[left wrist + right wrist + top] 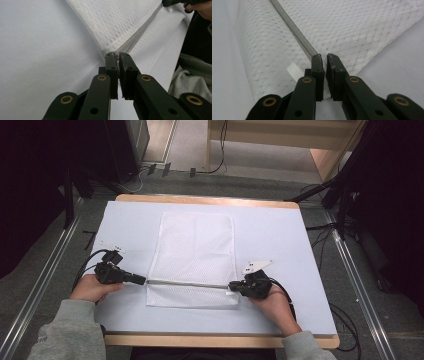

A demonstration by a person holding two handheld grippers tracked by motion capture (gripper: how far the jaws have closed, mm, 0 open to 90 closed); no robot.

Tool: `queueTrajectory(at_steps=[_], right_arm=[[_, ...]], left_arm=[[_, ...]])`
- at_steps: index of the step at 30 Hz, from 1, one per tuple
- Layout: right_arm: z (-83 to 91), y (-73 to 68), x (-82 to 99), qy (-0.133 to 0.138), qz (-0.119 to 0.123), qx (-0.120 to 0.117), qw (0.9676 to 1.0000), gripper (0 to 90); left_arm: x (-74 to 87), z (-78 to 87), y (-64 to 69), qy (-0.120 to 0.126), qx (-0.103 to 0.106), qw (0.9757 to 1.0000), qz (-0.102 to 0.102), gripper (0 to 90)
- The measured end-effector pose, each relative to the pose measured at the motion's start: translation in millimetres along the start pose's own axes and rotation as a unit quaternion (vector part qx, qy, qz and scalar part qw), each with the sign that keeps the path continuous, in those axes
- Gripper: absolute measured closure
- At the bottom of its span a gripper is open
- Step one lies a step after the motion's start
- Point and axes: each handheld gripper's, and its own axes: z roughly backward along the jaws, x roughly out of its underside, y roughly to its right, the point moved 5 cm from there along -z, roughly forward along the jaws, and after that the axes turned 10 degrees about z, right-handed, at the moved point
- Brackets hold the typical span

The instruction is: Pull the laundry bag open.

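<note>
Mesh bag [195,257], white and flat, lies in the middle of your worktop [280,235], and its grey zipper [187,283] runs across it close to the bag's near edge, between your two tools. Nearest you, below the zipper, a narrow strip of mesh reaches toward the worktop's wooden front edge.

Your left hand-held gripper [141,280] meets the zipper's left end, at the bag's left edge; in the left gripper view [116,55] its jaws are pressed nearly together, pinching the bag right where the zipper ends. Your left hand [90,287] rests on the worktop behind it, left of the bag.

Your right hand-held gripper [233,286] sits at the zipper's right end, on the bag's right edge. In the right gripper view [324,58] its jaws are drawn close on the zipper end with a thin slit between the tips, and a small white tab [295,71] lies on the mesh just beside them. Your right hand [272,302] holds it from the bag's right.

Beyond the zipper, most of the bag stretches toward the worktop's far edge.
</note>
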Motion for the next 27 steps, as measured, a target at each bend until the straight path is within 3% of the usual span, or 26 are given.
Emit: queueTrajectory(at_steps=[6,10,18,23,27], right_arm=[[0.7,-1.6,-2.3,-0.002,-0.017,-0.019,0.9997,73.0],[1.9,-1.3,-6.4,0.005,-0.017,-0.022,0.9996,66.5],[11.9,6.9,-8.6,0.026,-0.028,-0.008,0.9992,51.2],[20.0,16.5,-4.7,0.034,-0.037,0.009,0.9987,43.7],[26.6,25.2,-0.5,0.041,-0.047,0.024,0.9978,38.8]], left_arm=[[-0.1,-0.8,-1.0,0.023,-0.006,0.9994,-0.027,71.4],[-2.4,2.3,0.3,0.047,-0.015,0.9977,-0.046,64.7],[-7.0,9.8,-5.5,0.095,-0.065,0.9922,-0.047,51.7],[-9.1,12.8,-8.1,0.115,-0.087,0.9882,-0.052,45.1],[-10.3,15.2,-12.8,0.125,-0.095,0.9865,-0.044,39.9]])
